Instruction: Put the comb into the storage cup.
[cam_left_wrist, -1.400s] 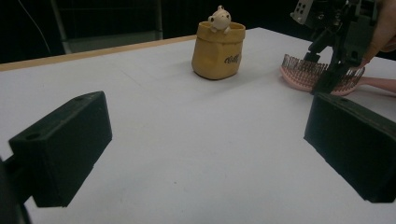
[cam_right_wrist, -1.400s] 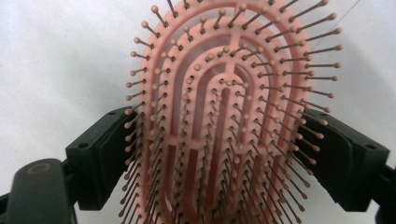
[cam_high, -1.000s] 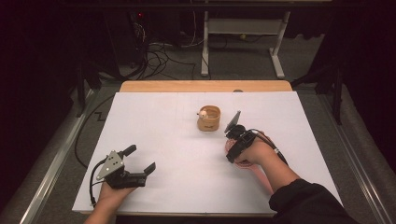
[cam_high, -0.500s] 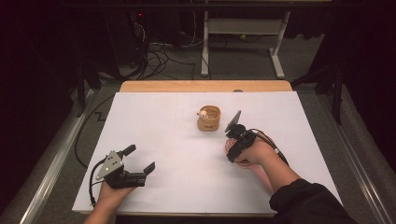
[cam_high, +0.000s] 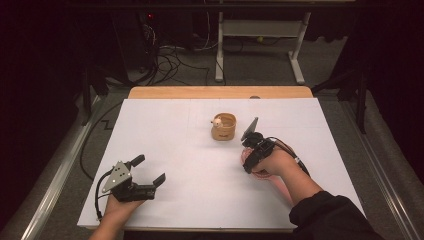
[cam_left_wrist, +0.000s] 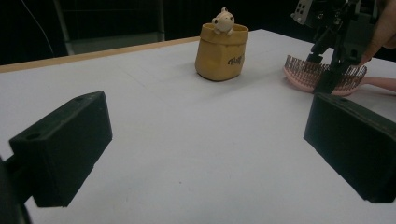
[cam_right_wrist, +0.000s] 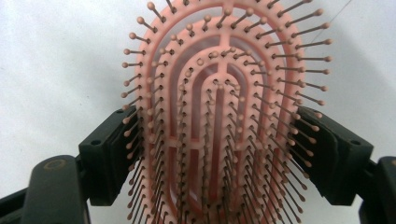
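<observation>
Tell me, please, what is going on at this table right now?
A person works with a gripper in each hand over a white table. The right gripper has its jaws on either side of a pink hairbrush lying bristles up, apparently gripping its head. A tan pouch with a small figure peeking out stands just beyond it. The left gripper rests near the front edge, jaws open and empty.

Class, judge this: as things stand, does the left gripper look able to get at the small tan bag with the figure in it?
Probably yes: the left gripper is open and holds nothing, and bare white table lies between it and the tan bag.
</observation>
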